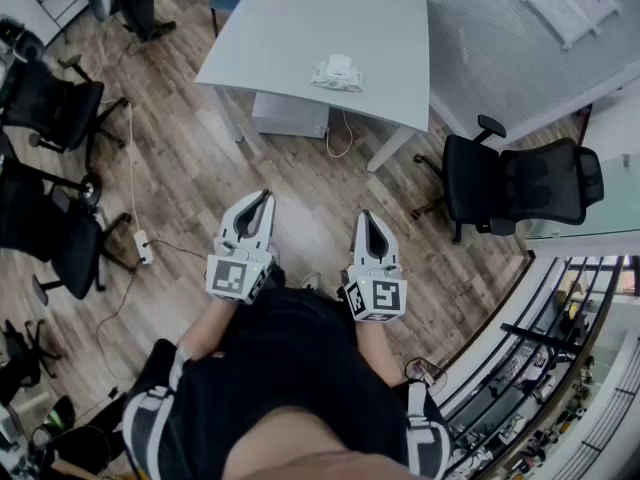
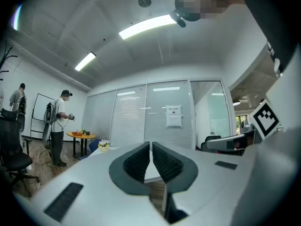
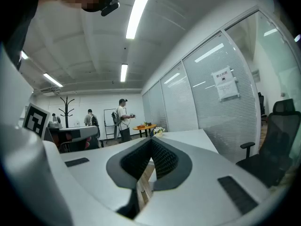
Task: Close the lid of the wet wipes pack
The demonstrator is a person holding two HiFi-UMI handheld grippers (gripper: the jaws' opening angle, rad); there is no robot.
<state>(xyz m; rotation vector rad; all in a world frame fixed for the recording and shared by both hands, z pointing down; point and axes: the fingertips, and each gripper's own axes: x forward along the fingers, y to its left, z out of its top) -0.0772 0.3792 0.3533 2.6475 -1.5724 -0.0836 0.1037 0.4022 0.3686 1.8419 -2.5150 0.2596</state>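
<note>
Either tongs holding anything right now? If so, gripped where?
Nothing is held. The left tongs and right tongs are both shut with nothing between them. The wet wipes pack lies on the table, apart from both.

A white table (image 1: 285, 33) stands on wood-plank floor (image 1: 300, 196), black office chairs (image 1: 525, 183) around, glass partitions (image 2: 131, 117) under ceiling strip lights (image 2: 146, 26).
</note>
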